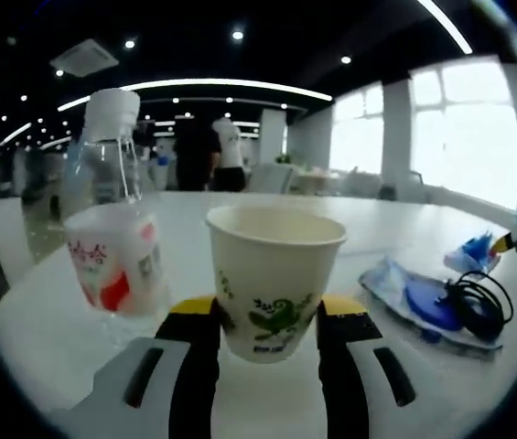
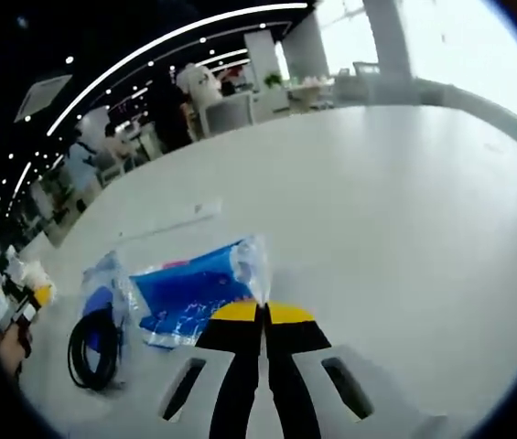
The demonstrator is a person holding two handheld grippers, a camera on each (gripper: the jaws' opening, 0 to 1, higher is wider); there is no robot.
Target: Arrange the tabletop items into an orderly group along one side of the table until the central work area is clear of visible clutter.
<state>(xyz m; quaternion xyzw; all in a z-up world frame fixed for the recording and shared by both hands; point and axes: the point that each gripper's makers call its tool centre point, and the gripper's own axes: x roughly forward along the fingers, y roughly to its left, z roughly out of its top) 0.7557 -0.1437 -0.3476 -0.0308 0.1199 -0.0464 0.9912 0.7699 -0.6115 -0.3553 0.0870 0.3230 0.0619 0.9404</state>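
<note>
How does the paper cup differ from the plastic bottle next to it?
The paper cup is opaque cream with a green print; the plastic bottle is clear with a red-and-white label. The cup is open-topped and shorter; the bottle is capped and taller. The left gripper brackets the cup, not the bottle. Both stand on the white table.

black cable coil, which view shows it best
The right gripper view: the black cable coil lies in the open beside a blue packet. The left gripper view has it small near the right edge.
</note>
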